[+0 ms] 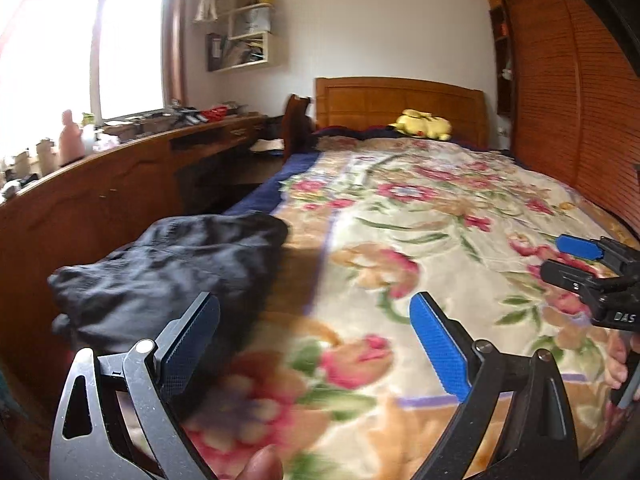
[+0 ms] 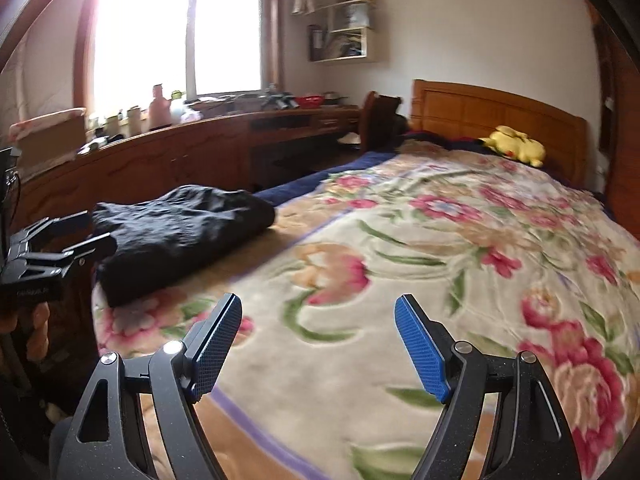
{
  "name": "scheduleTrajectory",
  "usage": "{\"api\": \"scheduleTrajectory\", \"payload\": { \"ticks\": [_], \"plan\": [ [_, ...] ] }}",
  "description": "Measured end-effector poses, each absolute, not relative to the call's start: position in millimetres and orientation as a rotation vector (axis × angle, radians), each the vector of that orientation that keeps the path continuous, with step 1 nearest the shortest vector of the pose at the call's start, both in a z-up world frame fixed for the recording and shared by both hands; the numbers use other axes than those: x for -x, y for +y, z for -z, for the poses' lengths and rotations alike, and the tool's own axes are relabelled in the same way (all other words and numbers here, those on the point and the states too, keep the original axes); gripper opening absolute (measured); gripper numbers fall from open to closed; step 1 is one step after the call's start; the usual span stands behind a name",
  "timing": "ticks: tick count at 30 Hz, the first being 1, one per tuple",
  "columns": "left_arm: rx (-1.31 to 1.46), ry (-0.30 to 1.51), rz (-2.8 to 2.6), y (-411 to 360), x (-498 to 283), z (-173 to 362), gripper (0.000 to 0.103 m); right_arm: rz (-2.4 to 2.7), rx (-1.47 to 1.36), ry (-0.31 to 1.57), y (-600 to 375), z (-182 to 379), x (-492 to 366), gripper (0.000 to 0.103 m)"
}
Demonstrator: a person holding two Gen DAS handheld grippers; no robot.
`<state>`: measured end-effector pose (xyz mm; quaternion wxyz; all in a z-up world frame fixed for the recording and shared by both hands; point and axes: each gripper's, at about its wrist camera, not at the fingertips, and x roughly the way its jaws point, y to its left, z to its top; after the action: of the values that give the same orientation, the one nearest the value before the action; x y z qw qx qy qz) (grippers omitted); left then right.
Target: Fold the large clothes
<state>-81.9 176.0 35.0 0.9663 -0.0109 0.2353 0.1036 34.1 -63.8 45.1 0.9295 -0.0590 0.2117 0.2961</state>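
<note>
Black garment [image 2: 180, 236] folded on bedspread [image 2: 400, 264]

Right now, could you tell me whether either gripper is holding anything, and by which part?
Nothing is held: the left gripper and right gripper are open, clear of the black garment.

Window [image 2: 176, 28] glare, daylit room, seemingly motion-blurred; fisheye-bent edges.

A yellow plush toy [image 2: 516, 146] lies by the wooden headboard [image 2: 480, 110]
</note>
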Motion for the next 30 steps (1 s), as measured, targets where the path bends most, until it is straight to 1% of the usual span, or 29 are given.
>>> {"api": "scheduleTrajectory", "payload": {
  "ticks": [18, 30],
  "plan": [
    [-0.026, 0.500, -0.013, 50.2, 32.0, -19.9, 0.096, -0.353, 0.016, 0.424, -178.5, -35.8, -6.0, 0.081],
    [-0.023, 0.453, 0.090, -32.7, 1.9, -23.2, 0.096, -0.225, -0.013, 0.384, -229.0, -37.4, 12.5, 0.081]
  ]
}}
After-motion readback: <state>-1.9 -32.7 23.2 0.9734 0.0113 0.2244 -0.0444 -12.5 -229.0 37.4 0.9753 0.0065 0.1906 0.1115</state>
